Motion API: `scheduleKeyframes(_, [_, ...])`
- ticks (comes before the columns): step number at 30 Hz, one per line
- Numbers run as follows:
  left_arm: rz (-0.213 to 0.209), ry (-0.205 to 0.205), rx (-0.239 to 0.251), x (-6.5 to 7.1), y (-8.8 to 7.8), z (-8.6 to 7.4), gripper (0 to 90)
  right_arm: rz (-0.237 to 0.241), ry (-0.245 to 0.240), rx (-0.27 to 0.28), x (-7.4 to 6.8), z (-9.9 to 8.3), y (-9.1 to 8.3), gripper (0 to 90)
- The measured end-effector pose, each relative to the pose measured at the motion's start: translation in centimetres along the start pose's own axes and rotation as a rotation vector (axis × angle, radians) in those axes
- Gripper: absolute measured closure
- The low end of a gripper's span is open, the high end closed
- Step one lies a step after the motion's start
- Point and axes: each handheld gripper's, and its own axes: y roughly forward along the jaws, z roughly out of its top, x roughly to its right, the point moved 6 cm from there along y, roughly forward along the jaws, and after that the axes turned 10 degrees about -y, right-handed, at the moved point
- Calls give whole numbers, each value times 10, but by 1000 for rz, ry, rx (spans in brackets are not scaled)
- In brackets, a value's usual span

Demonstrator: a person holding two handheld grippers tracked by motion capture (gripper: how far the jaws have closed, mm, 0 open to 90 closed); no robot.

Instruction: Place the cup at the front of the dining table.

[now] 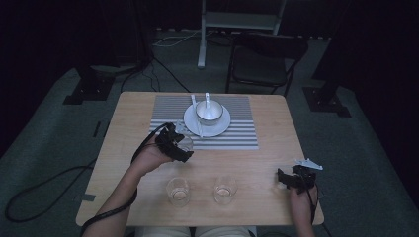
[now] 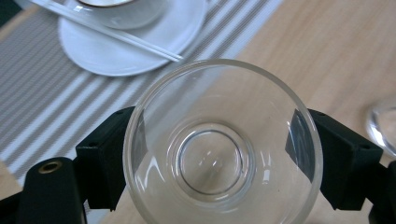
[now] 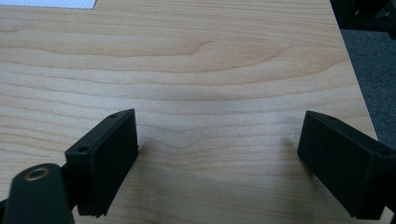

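Left gripper [image 2: 219, 154] clamps a clear round drinking glass [image 2: 222, 149], carrying it near the striped placemat [image 2: 51, 102]; right gripper [image 3: 217, 154] rests wide, empty, on the wooden table [image 3: 210, 60].

The hand-held gripper [image 2: 219, 154] clamps a clear glass [image 2: 222, 149] beside the white saucer [image 2: 116, 51].

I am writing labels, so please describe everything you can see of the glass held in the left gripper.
The glass is a clear, empty tumbler with a round rim and thick base. The left gripper clamps its wall between two black jaws. It is by the striped placemat's near edge, close to the white saucer.
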Motion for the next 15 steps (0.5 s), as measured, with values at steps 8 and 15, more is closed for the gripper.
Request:
scheduleKeyframes(8, [40,-84,35,-20,0,-2,184,0,1,-1,0,0,0,117])
scheduleKeyframes(15, [83,-150,66,-37,-3,-3,184,1,3,-1,0,0,0,117])
